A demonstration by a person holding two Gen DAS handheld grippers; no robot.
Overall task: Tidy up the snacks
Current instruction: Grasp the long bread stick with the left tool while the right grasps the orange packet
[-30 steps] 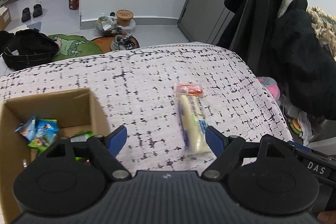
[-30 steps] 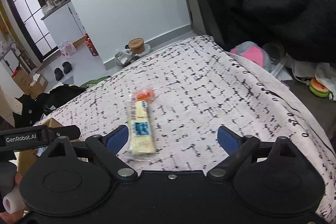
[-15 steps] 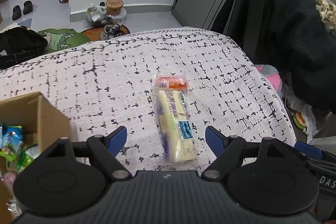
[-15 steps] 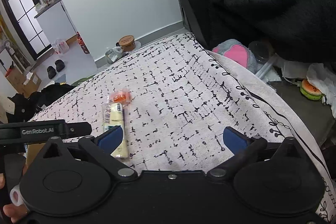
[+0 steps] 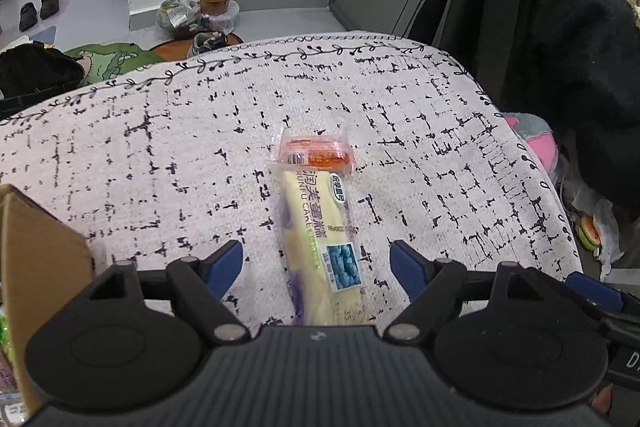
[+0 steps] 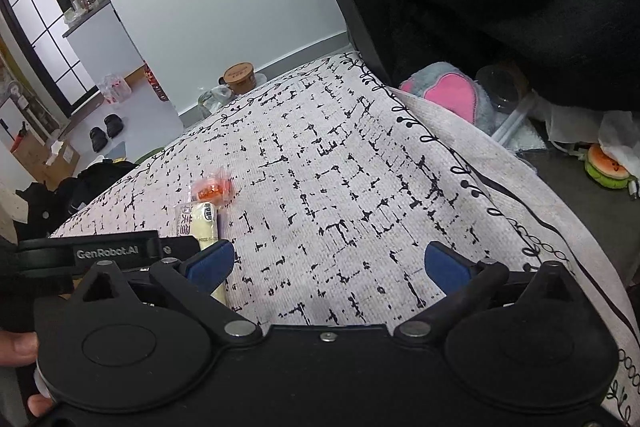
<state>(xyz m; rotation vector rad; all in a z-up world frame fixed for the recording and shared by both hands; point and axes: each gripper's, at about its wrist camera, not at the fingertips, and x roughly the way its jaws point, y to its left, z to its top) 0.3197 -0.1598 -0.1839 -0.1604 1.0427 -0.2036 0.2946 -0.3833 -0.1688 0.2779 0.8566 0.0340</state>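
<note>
I see the yellow cake packet (image 5: 320,239) lying on the patterned cloth (image 5: 160,131), its long axis running near to far, directly between the fingers of my left gripper (image 5: 316,263). The jaws are closing but do not touch it yet. The small orange packet (image 5: 316,155) touches its far end. My right gripper (image 6: 326,263) is wide open over bare cloth, with the cake to its left, so the left one is nearer. The cardboard box (image 5: 36,247) stands at near left; the cloth to the right is free.

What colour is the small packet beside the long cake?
Orange-red under clear wrap, clearest in the left wrist view.
</note>
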